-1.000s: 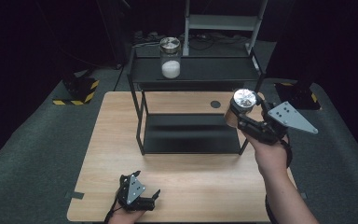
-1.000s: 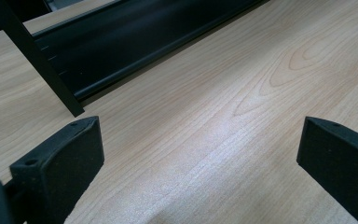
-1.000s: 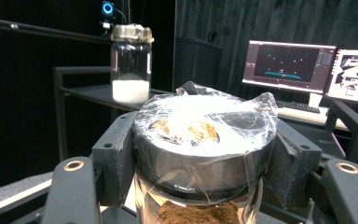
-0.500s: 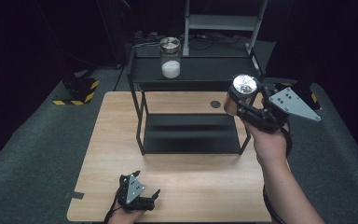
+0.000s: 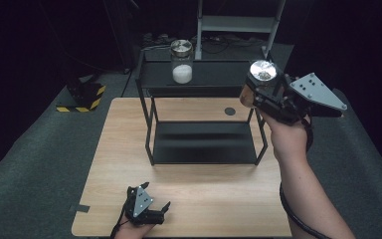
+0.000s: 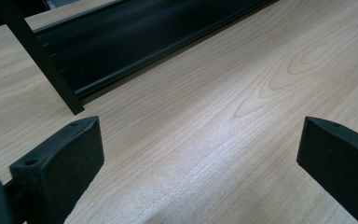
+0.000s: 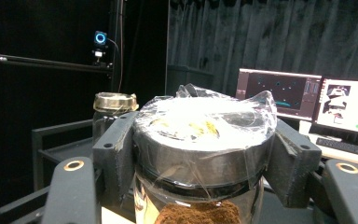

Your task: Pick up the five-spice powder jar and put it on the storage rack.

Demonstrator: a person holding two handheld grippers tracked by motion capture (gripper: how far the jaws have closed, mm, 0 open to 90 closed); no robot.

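Right gripper clamped on jar (brown powder, film over lid), held aloft at black shelf's right end, left gripper jaws spread, low over wooden table.

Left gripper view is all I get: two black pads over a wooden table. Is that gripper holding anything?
Observer: No. The left gripper rests open near the table's front edge.
Operator: What's the other hand doing?
Observer: The right gripper clamps a jar by its plastic-wrapped lid, brown powder inside.
Operator: Any other jars?
Observer: One, holding white powder, stands on the black shelf's top tier.
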